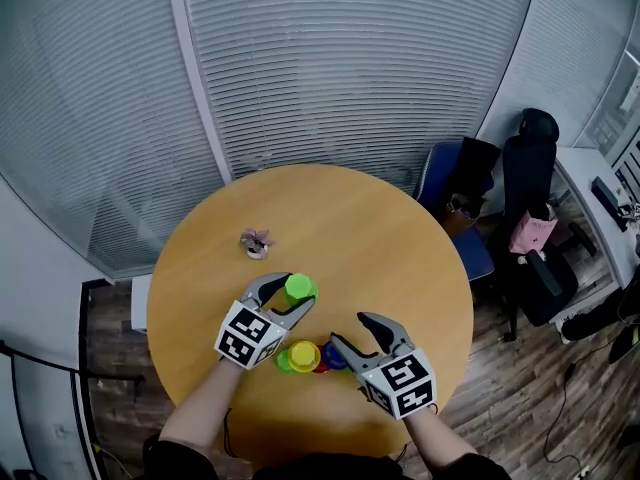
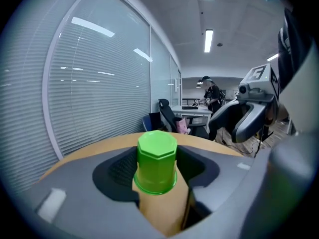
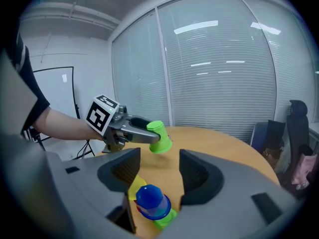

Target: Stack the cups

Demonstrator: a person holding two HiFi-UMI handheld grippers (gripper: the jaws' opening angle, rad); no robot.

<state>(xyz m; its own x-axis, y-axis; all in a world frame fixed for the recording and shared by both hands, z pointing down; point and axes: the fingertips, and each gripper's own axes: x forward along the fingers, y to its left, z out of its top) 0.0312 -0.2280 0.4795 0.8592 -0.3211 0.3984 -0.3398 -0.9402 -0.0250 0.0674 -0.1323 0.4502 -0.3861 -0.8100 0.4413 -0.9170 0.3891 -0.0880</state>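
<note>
Left gripper (image 1: 297, 292) is gripping an upturned green cup (image 2: 156, 158); right gripper (image 1: 348, 330) is hovering open, seemingly clear of the blue cup (image 3: 152, 200).

The green cup (image 2: 156, 161) is smooth plastic with a soft sheen. The blue cup (image 3: 151, 200) is glossier, and the yellow cup (image 1: 304, 356) is plastic too. The round surface (image 1: 330, 218) looks like pale wood, matt and even. The left claw (image 2: 157, 171) and right claw (image 3: 159, 171) are matt grey plastic with finely ribbed black pads (image 3: 127, 169). The floor (image 1: 520, 388) is dark wood plank.
</note>
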